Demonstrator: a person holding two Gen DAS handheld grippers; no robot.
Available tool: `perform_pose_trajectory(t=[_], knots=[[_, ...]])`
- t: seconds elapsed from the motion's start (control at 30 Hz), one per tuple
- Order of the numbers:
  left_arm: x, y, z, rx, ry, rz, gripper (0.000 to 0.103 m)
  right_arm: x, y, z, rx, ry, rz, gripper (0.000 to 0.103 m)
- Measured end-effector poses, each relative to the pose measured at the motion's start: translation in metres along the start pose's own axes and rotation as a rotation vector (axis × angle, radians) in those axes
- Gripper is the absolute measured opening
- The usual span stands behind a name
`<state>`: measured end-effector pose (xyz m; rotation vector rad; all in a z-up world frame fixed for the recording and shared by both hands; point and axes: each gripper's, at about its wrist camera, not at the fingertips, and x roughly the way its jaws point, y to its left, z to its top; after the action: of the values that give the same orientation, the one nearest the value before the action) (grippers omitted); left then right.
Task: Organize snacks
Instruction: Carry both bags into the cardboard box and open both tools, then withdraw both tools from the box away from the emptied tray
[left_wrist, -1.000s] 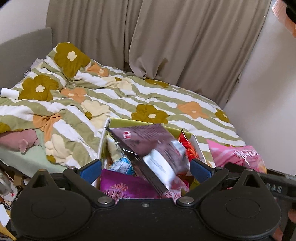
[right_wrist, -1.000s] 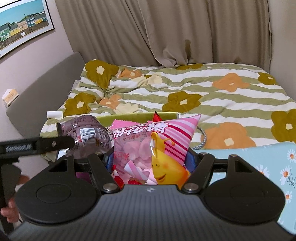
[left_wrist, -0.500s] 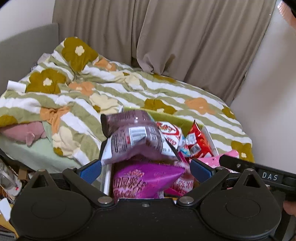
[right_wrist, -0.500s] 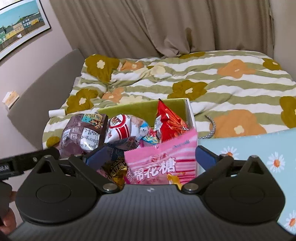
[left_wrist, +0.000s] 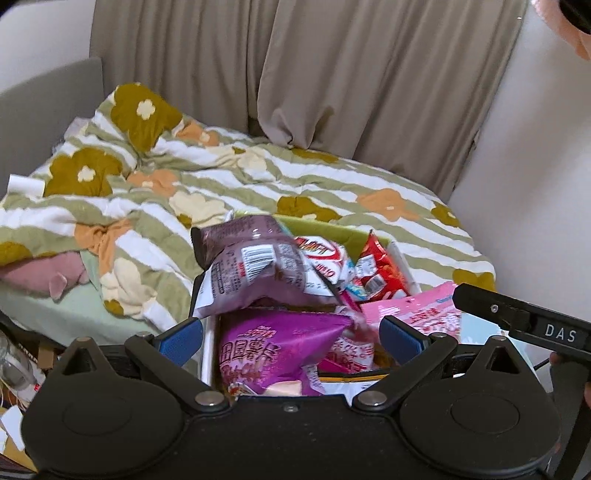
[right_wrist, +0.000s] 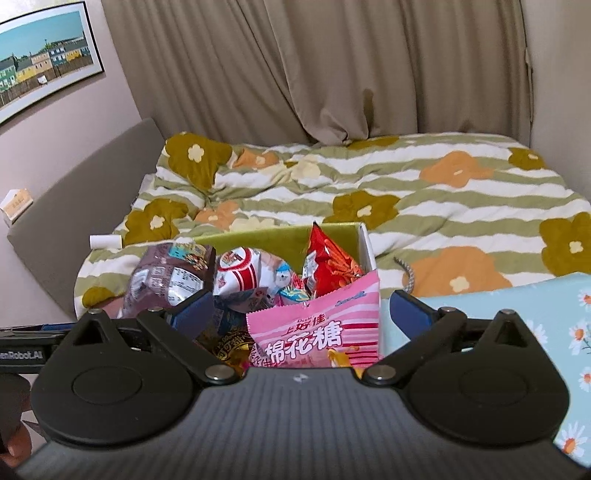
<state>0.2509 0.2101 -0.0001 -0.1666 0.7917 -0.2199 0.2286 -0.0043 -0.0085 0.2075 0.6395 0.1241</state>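
The snack box (right_wrist: 364, 242), white outside and green inside, sits at the lower middle of both frames on the edge of the bed (right_wrist: 424, 199). It is crammed with bags: a brown-purple bag (left_wrist: 255, 266) leans over its left wall, a red-and-white bag (right_wrist: 243, 275) lies in the middle, and a red bag (right_wrist: 328, 264) stands upright at the far right corner. A bright purple bag (left_wrist: 273, 350) fills the near end in the left wrist view. A pink marshmallow bag (right_wrist: 317, 328) stands against the right wall, between the fingers of the right hand-held gripper (right_wrist: 301, 310), whose jaws have just been opening and now stand wide with the pads clear of it. The left hand-held gripper (left_wrist: 291, 332) is also wide, over the purple bag without pinching it. A flowered blue cloth (right_wrist: 517, 306) lies at lower right, beige curtains (right_wrist: 332, 66) hang behind, and a framed picture (right_wrist: 40, 77) hangs at upper left
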Motion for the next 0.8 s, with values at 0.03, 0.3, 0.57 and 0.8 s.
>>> perform_pose_trajectory(t=[0.03, 0.3, 0.57, 0.8], knots=[[-0.005, -0.004, -0.001, 0.005, -0.009, -0.001, 0.103, -0.006, -0.001, 0.001, 0.000, -0.008, 0.001, 0.103], [-0.056, -0.048, -0.018, 0.065, -0.117, 0.034, 0.103, -0.067, -0.014, 0.001, -0.022, -0.061, -0.032, 0.103], [-0.102, -0.106, -0.052, 0.126, -0.210, 0.106, 0.103, -0.135, -0.043, -0.016, -0.081, -0.066, -0.127, 0.103], [-0.119, -0.144, -0.095, 0.187, -0.241, 0.159, 0.103, -0.178, -0.074, -0.050, -0.093, -0.040, -0.207, 0.103]])
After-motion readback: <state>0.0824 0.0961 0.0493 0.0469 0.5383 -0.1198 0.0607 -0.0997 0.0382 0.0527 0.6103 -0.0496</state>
